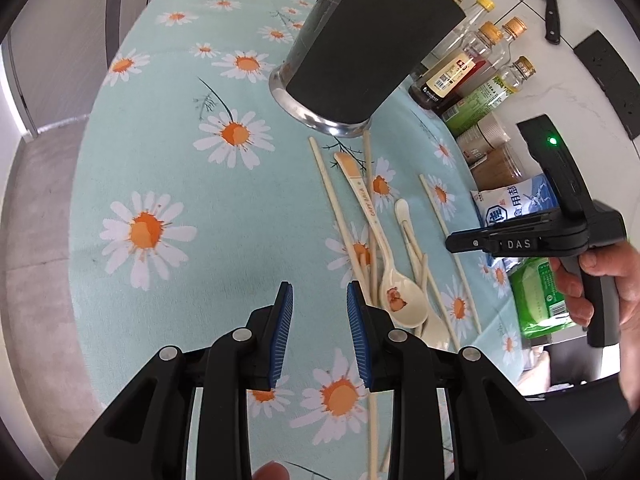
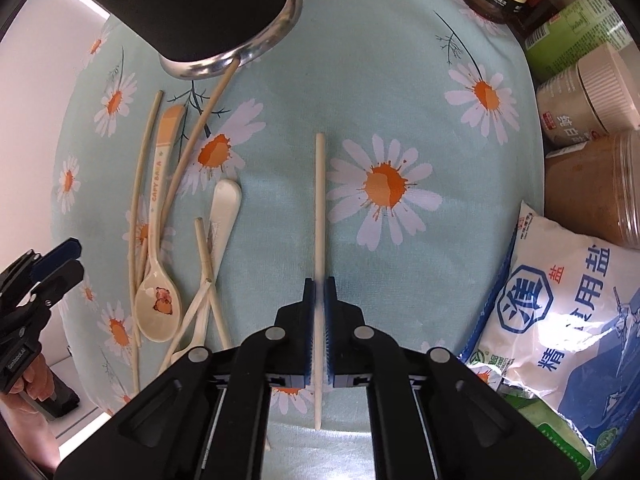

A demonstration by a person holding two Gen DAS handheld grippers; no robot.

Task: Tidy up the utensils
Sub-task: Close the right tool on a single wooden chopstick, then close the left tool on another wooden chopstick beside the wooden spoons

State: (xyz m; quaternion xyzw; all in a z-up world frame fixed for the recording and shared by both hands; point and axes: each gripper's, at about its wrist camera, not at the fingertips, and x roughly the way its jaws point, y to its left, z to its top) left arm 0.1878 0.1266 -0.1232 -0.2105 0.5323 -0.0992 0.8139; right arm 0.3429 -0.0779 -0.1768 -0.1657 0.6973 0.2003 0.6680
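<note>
Looking along our left gripper (image 1: 320, 300), jaws part-spread on nothing, we count two spoons (image 1: 394, 280) among several chopsticks (image 1: 338, 216) below the dark holder (image 1: 352, 52). Through the right wrist view, our right gripper (image 2: 319, 292) pinches one lone chopstick (image 2: 319, 200) lying on the daisy cloth (image 2: 360, 80); lifting it toward the holder comes next, we judge.

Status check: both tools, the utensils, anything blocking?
Right tool shut on lone chopstick. Left tool open, empty, over cloth. Spoons and chopsticks piled beside the holder. Nothing blocking.
</note>
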